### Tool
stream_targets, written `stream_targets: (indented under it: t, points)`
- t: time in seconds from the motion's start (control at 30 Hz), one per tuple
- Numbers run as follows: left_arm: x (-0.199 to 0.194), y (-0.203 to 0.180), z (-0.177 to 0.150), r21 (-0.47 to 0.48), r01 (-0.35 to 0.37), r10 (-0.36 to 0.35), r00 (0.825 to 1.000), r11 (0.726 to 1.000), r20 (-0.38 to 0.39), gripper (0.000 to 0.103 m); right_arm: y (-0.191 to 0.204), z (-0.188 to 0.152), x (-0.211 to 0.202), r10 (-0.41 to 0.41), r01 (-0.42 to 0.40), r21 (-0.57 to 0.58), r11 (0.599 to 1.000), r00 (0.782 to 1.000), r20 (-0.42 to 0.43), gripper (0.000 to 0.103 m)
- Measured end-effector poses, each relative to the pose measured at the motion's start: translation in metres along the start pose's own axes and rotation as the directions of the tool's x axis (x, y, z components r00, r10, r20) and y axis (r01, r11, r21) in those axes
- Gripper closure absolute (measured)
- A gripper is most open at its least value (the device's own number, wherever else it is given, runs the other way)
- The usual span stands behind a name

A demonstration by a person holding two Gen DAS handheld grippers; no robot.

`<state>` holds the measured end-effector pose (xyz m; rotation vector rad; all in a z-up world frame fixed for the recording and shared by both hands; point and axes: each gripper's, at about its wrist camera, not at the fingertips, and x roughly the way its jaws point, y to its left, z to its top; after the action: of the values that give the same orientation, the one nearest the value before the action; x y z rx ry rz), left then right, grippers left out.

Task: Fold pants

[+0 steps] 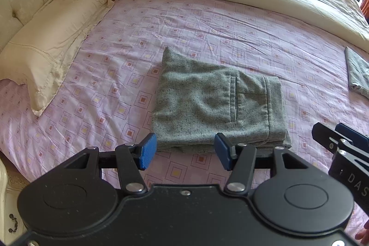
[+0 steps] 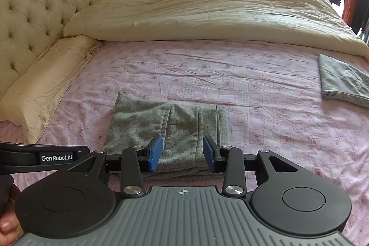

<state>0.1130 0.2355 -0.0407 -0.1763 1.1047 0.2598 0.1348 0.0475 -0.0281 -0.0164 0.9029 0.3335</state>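
Observation:
The grey speckled pants (image 1: 214, 105) lie folded into a compact rectangle on the pink patterned bed sheet (image 1: 207, 34), back pocket up. They also show in the right wrist view (image 2: 175, 128). My left gripper (image 1: 185, 151) is open and empty, hovering just in front of the near folded edge. My right gripper (image 2: 182, 153) is open and empty, over the near edge of the pants; its body shows in the left wrist view (image 1: 341, 144).
A cream pillow (image 1: 53, 43) lies at the left by the tufted headboard (image 2: 39, 4). A cream duvet (image 2: 207, 13) is heaped along the far side. A second folded grey garment (image 2: 343, 80) lies at the right. A nightstand (image 1: 9, 204) stands at lower left.

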Motion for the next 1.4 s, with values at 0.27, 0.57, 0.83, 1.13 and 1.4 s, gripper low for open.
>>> stream_targets:
  t: [0.27, 0.57, 0.83, 1.13, 1.4]
  points:
    - [0.0014, -0.0051, -0.0006, 0.013, 0.003, -0.003, 1.000, 1.000, -0.008, 0.042, -0.0012, -0.0008, -0.0025, -0.005, 0.005, 0.002, 1.000, 1.000, -0.002, 0.066]
    - [0.0020, -0.0038, -0.0037, 0.025, 0.003, -0.002, 1.000, 1.000, -0.024, 0.042, -0.0018, -0.0034, -0.0035, 0.001, -0.001, 0.003, 1.000, 1.000, -0.005, 0.066]
    - [0.0022, -0.0024, -0.0036, 0.033, -0.002, 0.003, 1.000, 0.999, -0.018, 0.042, 0.0013, -0.0031, -0.0025, 0.006, -0.006, 0.002, 1.000, 1.000, -0.007, 0.066]
    - [0.0050, 0.0007, -0.0025, 0.031, -0.004, 0.004, 1.000, 1.000, -0.023, 0.042, 0.0035, -0.0040, 0.0005, 0.008, -0.008, 0.011, 1.000, 1.000, -0.016, 0.066]
    - [0.0095, 0.0028, -0.0013, 0.031, 0.003, -0.002, 0.999, 1.000, -0.035, 0.042, 0.0040, -0.0044, 0.0049, 0.007, -0.006, 0.019, 1.000, 1.000, -0.027, 0.066]
